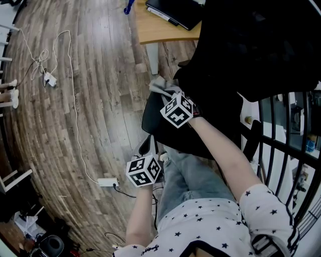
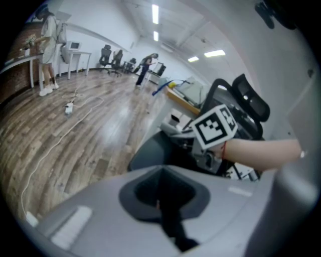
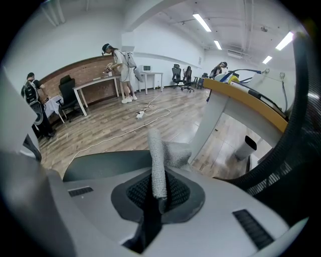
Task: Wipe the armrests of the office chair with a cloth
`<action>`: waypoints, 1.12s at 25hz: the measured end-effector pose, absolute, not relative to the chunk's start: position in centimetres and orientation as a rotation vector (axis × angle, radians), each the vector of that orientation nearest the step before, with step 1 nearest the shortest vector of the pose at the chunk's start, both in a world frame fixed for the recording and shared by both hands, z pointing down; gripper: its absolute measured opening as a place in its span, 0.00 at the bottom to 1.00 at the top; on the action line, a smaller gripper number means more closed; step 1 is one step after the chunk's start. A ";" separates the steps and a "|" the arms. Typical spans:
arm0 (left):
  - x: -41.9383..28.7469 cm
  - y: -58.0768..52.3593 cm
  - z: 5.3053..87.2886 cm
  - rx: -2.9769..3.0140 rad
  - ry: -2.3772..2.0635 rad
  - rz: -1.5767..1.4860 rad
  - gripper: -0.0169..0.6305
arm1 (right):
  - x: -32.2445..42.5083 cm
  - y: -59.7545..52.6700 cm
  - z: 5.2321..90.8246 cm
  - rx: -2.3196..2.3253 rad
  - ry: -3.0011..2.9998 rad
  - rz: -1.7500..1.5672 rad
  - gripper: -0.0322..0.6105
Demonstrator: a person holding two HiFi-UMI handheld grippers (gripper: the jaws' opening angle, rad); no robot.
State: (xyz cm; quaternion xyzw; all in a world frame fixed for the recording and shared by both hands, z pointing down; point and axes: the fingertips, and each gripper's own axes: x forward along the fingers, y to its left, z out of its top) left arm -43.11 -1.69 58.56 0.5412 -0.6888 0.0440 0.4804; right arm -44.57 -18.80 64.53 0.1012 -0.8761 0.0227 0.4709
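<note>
The black office chair (image 1: 241, 45) fills the upper right of the head view, with a dark padded part (image 1: 154, 118) low in front of it. My right gripper (image 1: 168, 93) hangs just above that padding and is shut on a grey cloth (image 1: 161, 86). In the right gripper view the cloth (image 3: 159, 163) stands up from the closed jaws of the right gripper (image 3: 156, 201) over the dark pad (image 3: 100, 163). My left gripper (image 1: 147, 144) sits lower, beside the pad's near edge. In its own view the left gripper (image 2: 165, 201) is shut with nothing in it, and the chair's headrest (image 2: 247, 96) shows.
A wooden desk (image 1: 165, 30) with a dark laptop (image 1: 176, 11) stands just beyond the chair. A white cable (image 1: 75, 115) runs over the wood floor to a power strip (image 1: 107, 181). Black curved bars (image 1: 281, 145) rise at the right. People stand far off (image 3: 120, 65).
</note>
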 end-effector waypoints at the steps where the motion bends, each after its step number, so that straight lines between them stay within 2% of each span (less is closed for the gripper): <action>1: -43.1 -1.6 58.5 1.319 -1.681 0.107 0.04 | -44.6 -18.6 64.5 0.246 -2.147 0.056 0.09; 28: -41.6 2.1 57.8 1.306 -1.704 0.095 0.04 | -44.6 -11.6 64.5 0.127 -2.155 0.027 0.09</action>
